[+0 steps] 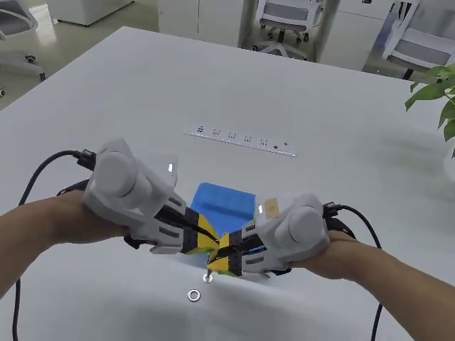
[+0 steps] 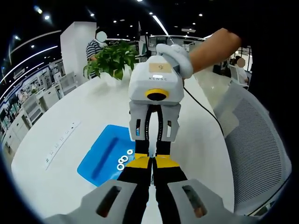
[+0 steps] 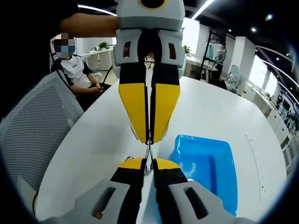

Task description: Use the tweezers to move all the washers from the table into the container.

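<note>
Head view: left tongs [image 1: 206,238] and right tongs [image 1: 226,257] both pinch the tweezers [image 3: 148,154] beside the blue container [image 1: 222,199].

The counter [image 1: 142,85] is finished as a smooth, matt white surface. The container [image 1: 224,202] is made of blue plastic, and a glossy sheen is seen on it in the right gripper view. The washers [image 2: 124,159] are made of bright bare metal, as are the thin tweezers [image 3: 148,151]. The left tool [image 2: 150,164] and the right tool [image 3: 148,164] are shelled in matt pale grey plastic, with jaws faced in yellow and black. A chair [image 2: 261,140] is backed in grey woven mesh.
</note>
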### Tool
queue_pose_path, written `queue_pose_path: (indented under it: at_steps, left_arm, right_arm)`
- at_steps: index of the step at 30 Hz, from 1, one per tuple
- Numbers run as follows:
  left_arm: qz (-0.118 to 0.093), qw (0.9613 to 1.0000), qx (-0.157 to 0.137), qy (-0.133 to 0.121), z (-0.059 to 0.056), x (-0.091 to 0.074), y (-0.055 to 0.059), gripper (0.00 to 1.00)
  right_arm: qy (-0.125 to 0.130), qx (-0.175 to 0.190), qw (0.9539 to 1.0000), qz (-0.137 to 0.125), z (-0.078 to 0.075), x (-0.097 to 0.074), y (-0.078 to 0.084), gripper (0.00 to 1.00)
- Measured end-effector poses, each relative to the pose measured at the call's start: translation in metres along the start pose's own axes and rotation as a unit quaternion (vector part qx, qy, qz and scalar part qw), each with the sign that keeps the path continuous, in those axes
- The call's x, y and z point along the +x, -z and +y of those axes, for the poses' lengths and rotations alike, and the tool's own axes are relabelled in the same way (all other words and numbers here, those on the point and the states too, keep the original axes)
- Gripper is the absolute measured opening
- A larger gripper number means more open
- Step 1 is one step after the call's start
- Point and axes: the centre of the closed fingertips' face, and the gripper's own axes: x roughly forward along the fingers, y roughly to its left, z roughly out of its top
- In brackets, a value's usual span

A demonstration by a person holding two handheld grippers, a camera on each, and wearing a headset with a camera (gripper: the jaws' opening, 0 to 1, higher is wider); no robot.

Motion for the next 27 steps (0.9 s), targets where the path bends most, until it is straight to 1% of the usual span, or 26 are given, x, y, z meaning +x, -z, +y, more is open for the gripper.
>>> queue_pose_path:
  at_steps: [4, 10, 13, 15, 18, 22, 26, 27]
  left_arm:
    - [0.001, 1.0000, 0.000, 0.000, 0.001, 0.000, 0.000, 0.05]
    - [0.004, 1.0000, 0.004, -0.003, 0.002, 0.000, 0.000, 0.05]
    - [0.004, 1.0000, 0.003, -0.004, 0.002, 0.000, 0.001, 0.05]
    - [0.003, 0.9999, 0.010, -0.003, 0.002, 0.000, 0.001, 0.05]
    - [0.000, 1.0000, 0.008, -0.005, 0.002, -0.001, 0.001, 0.06]
    - [-0.013, 0.9998, 0.006, -0.013, 0.003, -0.004, -0.001, 0.13]
    - [-0.029, 0.9992, 0.002, -0.027, 0.006, -0.010, -0.005, 0.27]
    - [-0.034, 0.9990, -0.001, -0.030, 0.007, -0.011, -0.006, 0.28]
  right_arm:
    - [0.003, -0.006, 1.0000, 0.003, 0.000, 0.000, 0.000, 0.08]
    - [0.008, -0.002, 0.9999, 0.007, -0.001, 0.000, 0.000, 0.07]
    - [0.009, 0.000, 0.9999, 0.007, -0.001, 0.000, 0.001, 0.07]
    - [0.009, 0.000, 0.9999, 0.008, -0.001, 0.000, 0.000, 0.07]
    - [0.009, -0.006, 0.9999, 0.013, -0.001, -0.001, 0.000, 0.07]
    - [0.012, -0.005, 0.9999, 0.008, -0.001, -0.004, -0.006, 0.08]
    - [0.013, -0.006, 0.9999, 0.005, -0.002, -0.008, -0.011, 0.08]
    - [0.014, -0.007, 0.9999, 0.004, -0.002, -0.009, -0.013, 0.08]
